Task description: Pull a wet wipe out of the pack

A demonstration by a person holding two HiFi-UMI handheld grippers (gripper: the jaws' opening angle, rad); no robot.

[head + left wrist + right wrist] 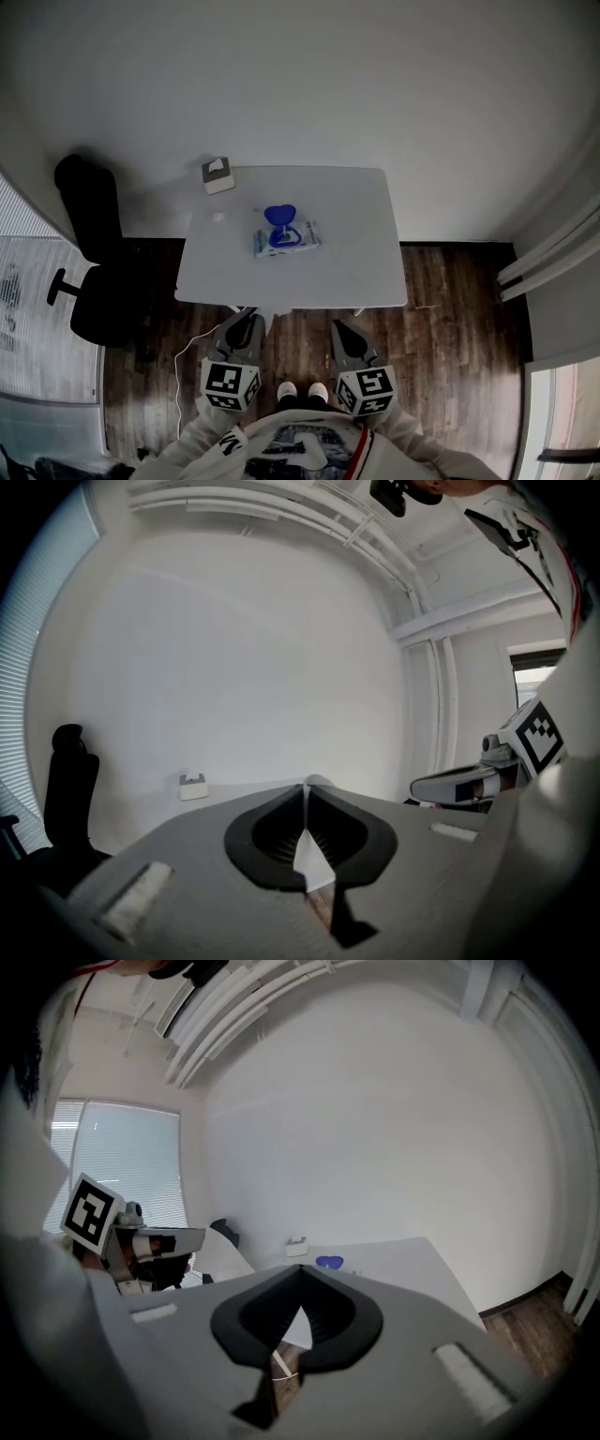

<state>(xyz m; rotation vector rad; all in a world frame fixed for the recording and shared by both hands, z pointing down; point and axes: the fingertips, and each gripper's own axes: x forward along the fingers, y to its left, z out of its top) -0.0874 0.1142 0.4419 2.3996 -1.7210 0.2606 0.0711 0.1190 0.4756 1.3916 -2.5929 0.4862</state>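
Wet-wipe pack [289,240] lies flat on the white table [352,253] (blue lid [279,216] flipped open).

The white table [356,262] at frame centre carries a blue-and-white wipe pack [291,239] (its lid [279,216] deep blue). Dark brown planked floor [450,319] below, black chair [89,244] at left. The grey left tool [246,319] and right tool [343,328] bear black-and-white square markers.

Head view looks steeply down; both gripper views share the table [347,253].
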